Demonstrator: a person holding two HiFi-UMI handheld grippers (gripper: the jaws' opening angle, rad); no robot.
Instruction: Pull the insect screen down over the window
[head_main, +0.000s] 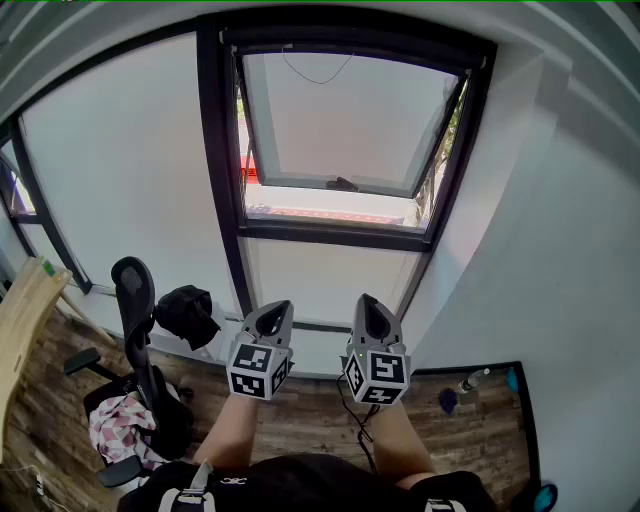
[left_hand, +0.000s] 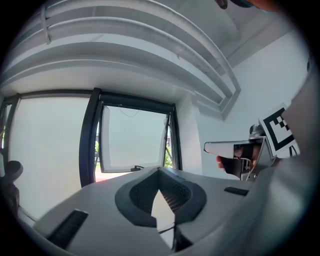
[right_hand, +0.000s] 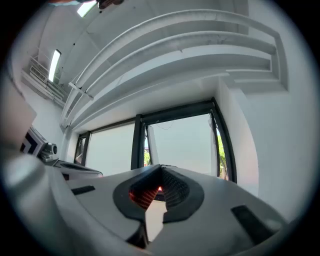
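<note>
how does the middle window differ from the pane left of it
The middle window is swung open, greenery showing at its side; the left pane is shut and plain. The middle window has a handle on its lower edge; the left pane shows none. Both have dark frames.
</note>
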